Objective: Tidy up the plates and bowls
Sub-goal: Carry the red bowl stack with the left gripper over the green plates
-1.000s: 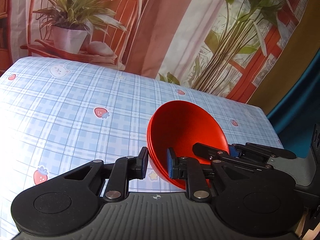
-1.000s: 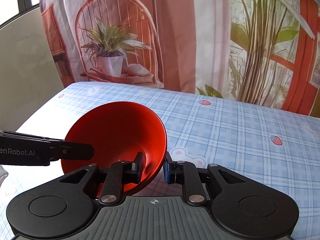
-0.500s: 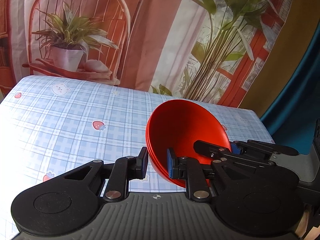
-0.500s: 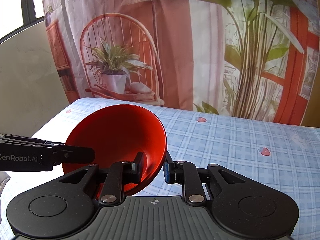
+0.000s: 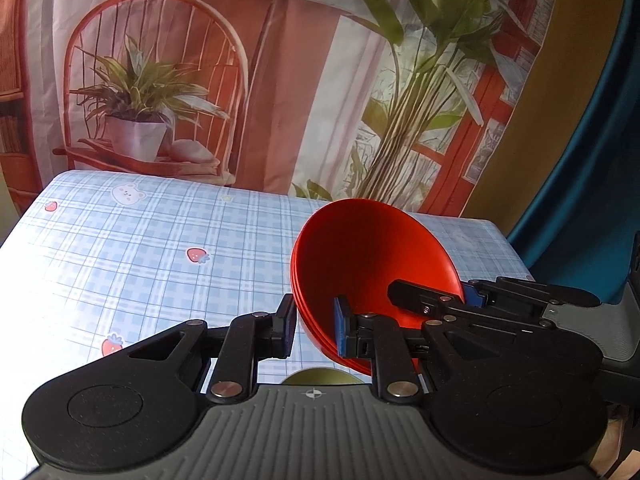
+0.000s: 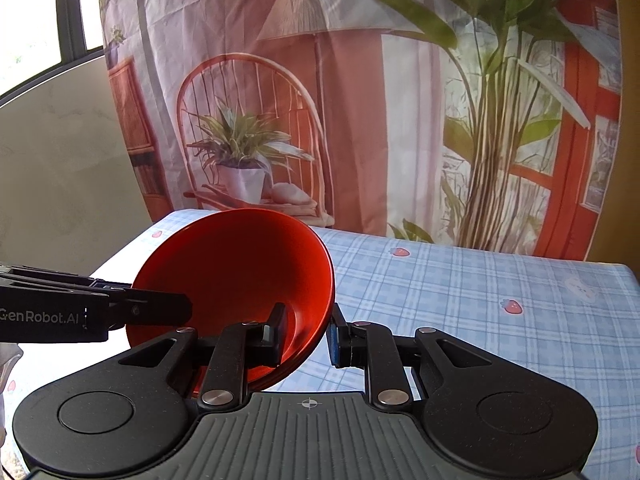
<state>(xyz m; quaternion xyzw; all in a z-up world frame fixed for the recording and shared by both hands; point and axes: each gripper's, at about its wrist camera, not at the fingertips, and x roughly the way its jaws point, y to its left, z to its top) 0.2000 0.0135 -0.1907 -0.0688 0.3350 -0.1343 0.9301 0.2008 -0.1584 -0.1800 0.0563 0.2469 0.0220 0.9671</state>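
A nested stack of red bowls [image 5: 372,264] hangs tilted above the blue checked tablecloth [image 5: 140,260], held from both sides. My left gripper [image 5: 316,326] is shut on the stack's left rim, one pad outside and one inside. The right gripper [image 5: 472,296] comes in from the right and clamps the opposite rim. In the right wrist view the same red bowls [image 6: 240,272] sit left of centre, with my right gripper [image 6: 306,336] shut on their near right rim. There the left gripper [image 6: 160,312] reaches in from the left onto the far rim.
An olive-green round rim [image 5: 316,376] peeks out just under my left gripper. A printed backdrop [image 6: 360,120] hangs behind the table's far edge. A dark blue curtain [image 5: 592,180] stands off the table's right end, and the tablecloth [image 6: 480,300] runs right.
Both grippers have risen together with the red bowls; the table sits lower in both views and more backdrop shows. The olive-green rim has come into sight below the left gripper.
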